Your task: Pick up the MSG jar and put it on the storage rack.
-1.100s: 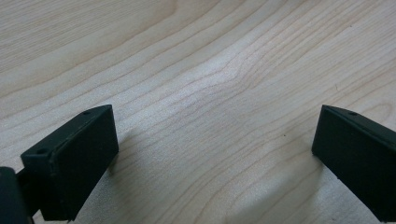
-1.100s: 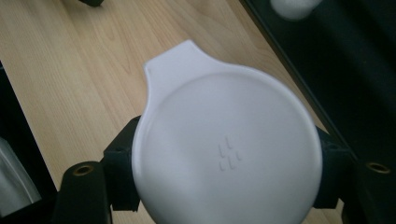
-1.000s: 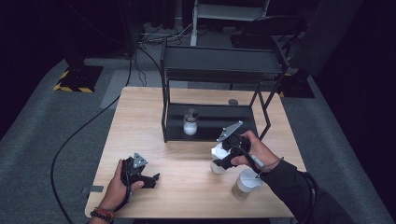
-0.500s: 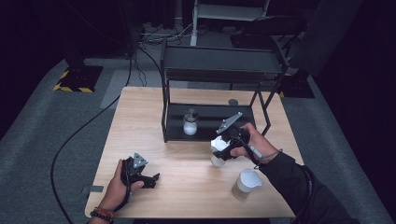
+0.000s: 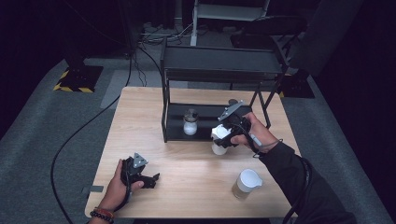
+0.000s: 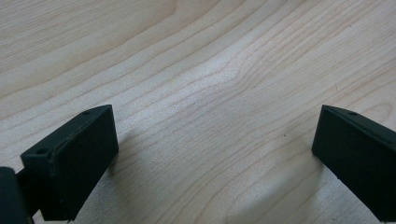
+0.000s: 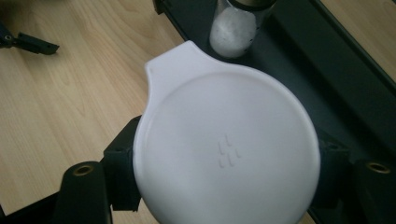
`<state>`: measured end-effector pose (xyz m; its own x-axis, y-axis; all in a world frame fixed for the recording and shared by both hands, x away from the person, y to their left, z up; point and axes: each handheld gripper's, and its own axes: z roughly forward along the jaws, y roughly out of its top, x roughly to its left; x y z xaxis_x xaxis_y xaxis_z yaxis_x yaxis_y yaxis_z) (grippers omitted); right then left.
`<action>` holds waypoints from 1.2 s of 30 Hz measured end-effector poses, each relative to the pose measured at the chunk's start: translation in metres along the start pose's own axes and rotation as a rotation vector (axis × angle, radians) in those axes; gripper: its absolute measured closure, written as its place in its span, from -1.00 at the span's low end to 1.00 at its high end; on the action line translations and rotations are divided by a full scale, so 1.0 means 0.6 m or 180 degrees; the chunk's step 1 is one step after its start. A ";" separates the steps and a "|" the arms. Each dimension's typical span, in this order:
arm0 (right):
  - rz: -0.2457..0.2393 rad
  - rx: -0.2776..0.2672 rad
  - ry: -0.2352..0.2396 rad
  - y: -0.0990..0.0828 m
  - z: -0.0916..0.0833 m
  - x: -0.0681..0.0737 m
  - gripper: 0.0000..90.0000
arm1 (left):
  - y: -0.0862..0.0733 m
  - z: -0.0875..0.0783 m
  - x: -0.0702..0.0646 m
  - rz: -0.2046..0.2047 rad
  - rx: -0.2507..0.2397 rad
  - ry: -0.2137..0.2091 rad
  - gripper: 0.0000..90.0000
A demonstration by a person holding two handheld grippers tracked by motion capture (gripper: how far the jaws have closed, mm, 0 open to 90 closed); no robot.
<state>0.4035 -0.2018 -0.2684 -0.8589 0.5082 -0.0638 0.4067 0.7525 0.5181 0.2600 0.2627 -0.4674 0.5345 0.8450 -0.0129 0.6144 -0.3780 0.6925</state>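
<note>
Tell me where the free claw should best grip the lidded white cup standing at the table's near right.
Probably the round side wall of the white plastic cup just below its lid, coming level from the left, where the open left claw rests on the wooden table. The cup stands upright, and its wall looks free all round.

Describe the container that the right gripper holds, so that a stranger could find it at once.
Start at the black metal rack standing on the wooden table. Just in front of its lower shelf, the right gripper is shut on a white lidded cup. Its flat round lid with a tab distinguishes it from the glass shaker and the other lidded cup.
</note>
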 end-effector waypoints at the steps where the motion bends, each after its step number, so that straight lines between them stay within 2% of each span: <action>1: 0.0001 0.0003 -0.0011 0.002 0.000 -0.001 -0.33 | 0.000 0.000 0.000 0.0000 0.0000 0.0001 -0.99; 16: 0.0199 -0.0002 -0.0077 0.020 0.017 -0.038 -0.33 | 0.000 0.000 0.000 0.0001 0.0000 0.0001 -0.99; 36: 0.0253 0.0032 -0.0180 0.048 0.046 -0.062 -0.33 | 0.000 0.000 0.000 0.0002 0.0000 0.0001 -0.99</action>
<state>0.4556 -0.1874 -0.2744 -0.8049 0.5891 -0.0710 0.4763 0.7128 0.5149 0.2600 0.2626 -0.4674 0.5348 0.8449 -0.0122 0.6139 -0.3786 0.6926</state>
